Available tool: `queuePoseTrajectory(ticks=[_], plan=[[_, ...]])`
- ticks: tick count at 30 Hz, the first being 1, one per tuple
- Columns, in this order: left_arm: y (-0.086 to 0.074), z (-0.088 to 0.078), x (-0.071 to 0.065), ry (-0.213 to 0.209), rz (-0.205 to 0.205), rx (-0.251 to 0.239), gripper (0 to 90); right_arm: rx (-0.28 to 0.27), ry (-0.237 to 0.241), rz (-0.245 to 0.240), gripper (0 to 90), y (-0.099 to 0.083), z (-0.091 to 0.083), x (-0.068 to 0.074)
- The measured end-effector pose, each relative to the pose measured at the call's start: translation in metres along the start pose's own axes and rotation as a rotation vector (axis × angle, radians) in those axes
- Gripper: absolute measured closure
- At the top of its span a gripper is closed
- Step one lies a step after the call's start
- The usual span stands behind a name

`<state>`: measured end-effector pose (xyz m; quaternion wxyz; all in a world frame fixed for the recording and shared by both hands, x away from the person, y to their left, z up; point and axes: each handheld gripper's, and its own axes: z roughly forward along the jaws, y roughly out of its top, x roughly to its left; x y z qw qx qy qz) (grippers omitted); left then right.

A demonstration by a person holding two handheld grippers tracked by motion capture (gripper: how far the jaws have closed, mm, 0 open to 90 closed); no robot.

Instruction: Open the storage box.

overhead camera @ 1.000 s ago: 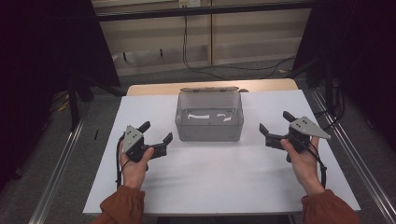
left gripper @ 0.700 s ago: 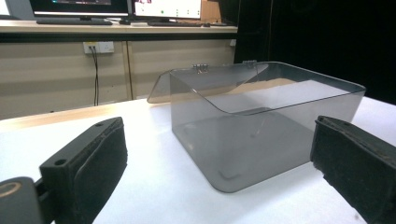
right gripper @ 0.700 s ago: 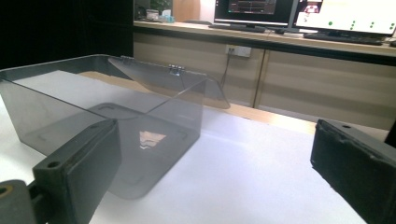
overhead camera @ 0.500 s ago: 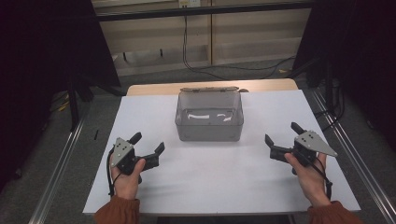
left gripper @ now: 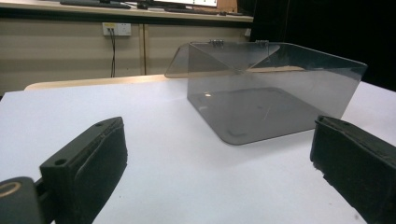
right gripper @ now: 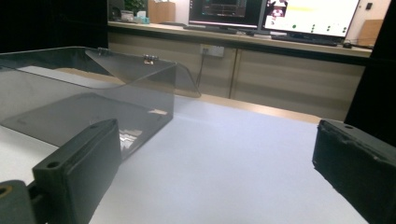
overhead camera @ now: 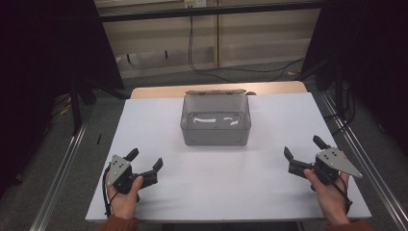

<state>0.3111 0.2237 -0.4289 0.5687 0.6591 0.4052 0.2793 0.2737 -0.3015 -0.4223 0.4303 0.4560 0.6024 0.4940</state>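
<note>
The clear plastic box (overhead camera: pixel 216 123) stands at the middle of the far half of the white counter (overhead camera: pixel 231 187), its hinged lid (overhead camera: pixel 216 92) thrown back over the far edge so that the top is open. Its walls are smoke-tinted and transparent, its corners rounded, and it appears empty; bright reflections lie on its floor. In the left gripper view the box (left gripper: pixel 275 88) is seen corner-on, with two small metal hinges at the rear rim and the lid slanting away behind them.

Compared with half a second and one second earlier, both tongs have drawn back toward the person's edge of the counter. The box itself has not shifted. The left tongs (overhead camera: pixel 144 163) now lie near the left front corner and the right tongs (overhead camera: pixel 303 150) near the right front, both well apart from the box. Each pair is spread wide with nothing between the jaws, as each gripper view confirms: bare counter fills the gap between the two black jaws.

The retreat of both hands, with the box left open and untouched, suggests either that a cycle of work on the box has ended or that the hands rest at a starting position before an approach. Closing the lid would be a likely next step, though nothing here settles it.

Beyond the counter stand a wooden table edge (overhead camera: pixel 269 88), a cabinet wall with a power socket (left gripper: pixel 116 29), and lit monitors (right gripper: pixel 308 16).
</note>
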Motion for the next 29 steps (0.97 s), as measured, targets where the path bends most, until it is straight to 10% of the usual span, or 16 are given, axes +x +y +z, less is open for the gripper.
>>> queuePoseTrajectory(ticks=[17, 29], plan=[[-0.005, -0.01, -0.003, 0.003, 0.025, -0.004, 3.8, 0.03, -0.007, 0.009, 1.5, -0.017, -0.03, -0.001], [-0.005, -0.012, -0.003, 0.003, 0.024, -0.012, 3.6, 0.044, 0.046, 0.005, 2.3, -0.022, -0.02, 0.002]])
